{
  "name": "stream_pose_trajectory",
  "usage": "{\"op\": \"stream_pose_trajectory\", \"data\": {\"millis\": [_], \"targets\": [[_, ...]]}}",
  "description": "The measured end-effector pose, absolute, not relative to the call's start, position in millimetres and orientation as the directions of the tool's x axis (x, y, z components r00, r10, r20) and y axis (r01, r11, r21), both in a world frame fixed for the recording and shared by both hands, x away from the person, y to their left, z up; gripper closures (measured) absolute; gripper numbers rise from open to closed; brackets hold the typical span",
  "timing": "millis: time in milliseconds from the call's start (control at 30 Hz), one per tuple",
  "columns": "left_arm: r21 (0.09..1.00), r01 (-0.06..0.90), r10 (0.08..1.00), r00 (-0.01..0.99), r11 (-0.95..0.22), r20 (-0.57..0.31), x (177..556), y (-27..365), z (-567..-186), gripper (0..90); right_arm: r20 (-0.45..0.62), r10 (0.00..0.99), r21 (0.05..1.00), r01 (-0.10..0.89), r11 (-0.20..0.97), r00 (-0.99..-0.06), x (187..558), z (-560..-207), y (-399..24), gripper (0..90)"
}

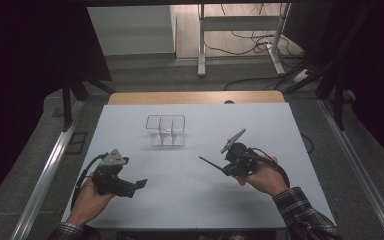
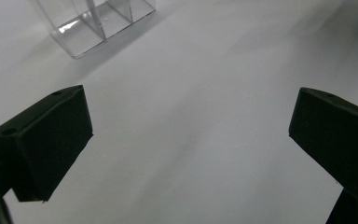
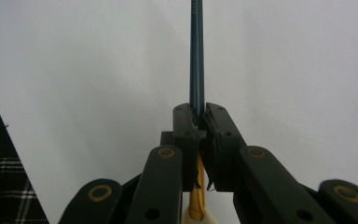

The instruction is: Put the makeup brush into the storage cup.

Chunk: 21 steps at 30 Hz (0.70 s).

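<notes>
Between my right gripper's (image 3: 199, 122) clenched jaws I see a dark blue pencil (image 3: 196, 56) whose gold end shows below the pads; from above it reads as a thin dark stick. My left gripper (image 2: 189, 140) stands released over bare table (image 1: 190, 200), the clear divided box (image 1: 166, 131) beyond.

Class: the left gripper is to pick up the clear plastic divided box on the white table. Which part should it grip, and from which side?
Grip an outer wall at the open top rim of the clear plastic divided box, coming from above: it stands upright, mouth up, with thin walls.
</notes>
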<state>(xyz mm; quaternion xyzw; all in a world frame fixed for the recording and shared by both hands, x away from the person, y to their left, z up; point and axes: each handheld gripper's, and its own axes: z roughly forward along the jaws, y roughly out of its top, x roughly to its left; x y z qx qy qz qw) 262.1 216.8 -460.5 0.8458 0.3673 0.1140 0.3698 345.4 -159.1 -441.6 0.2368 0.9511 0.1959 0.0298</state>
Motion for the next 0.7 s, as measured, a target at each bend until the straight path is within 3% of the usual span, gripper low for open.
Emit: {"op": "stream_pose_trajectory", "data": {"millis": [700], "targets": [[0.697,0.437,0.59,0.807,-0.569,-0.024,284,163,-460,0.0,0.073,0.386,0.378,0.384,0.843,-0.92,339,-431,-135,83.7]]}}
